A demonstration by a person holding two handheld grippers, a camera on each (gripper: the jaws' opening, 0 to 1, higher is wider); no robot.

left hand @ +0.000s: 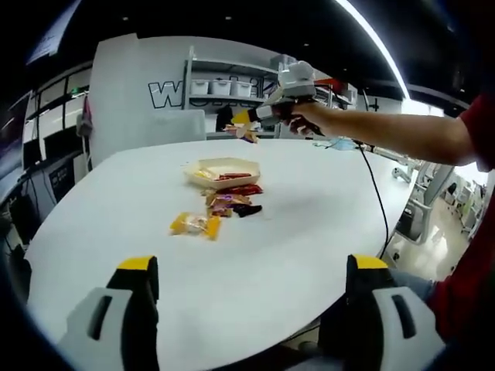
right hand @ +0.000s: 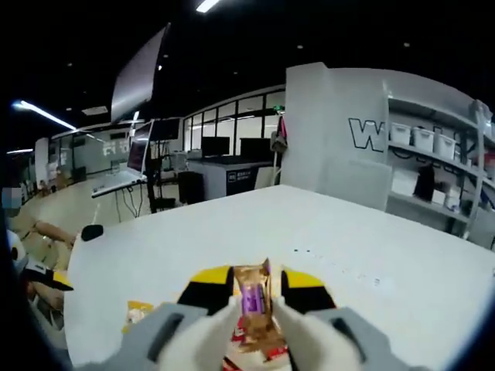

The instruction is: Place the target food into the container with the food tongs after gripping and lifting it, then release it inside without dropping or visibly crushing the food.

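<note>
My right gripper is shut on a brown and purple snack packet, which stands upright between its white pads. In the left gripper view a hand holds that gripper in the air beyond the beige container, with the packet hanging at its tip. The container sits on the white table and has something red inside. Just in front of it lie several loose snack packets, with a yellow packet nearest me. My left gripper hovers low over the table's near part, jaws wide apart and nothing between them.
A person's arm reaches in from the right, and a black cable runs across the table's right side. Beneath my right gripper lie an orange packet and red packets. White shelving and desks stand beyond the table.
</note>
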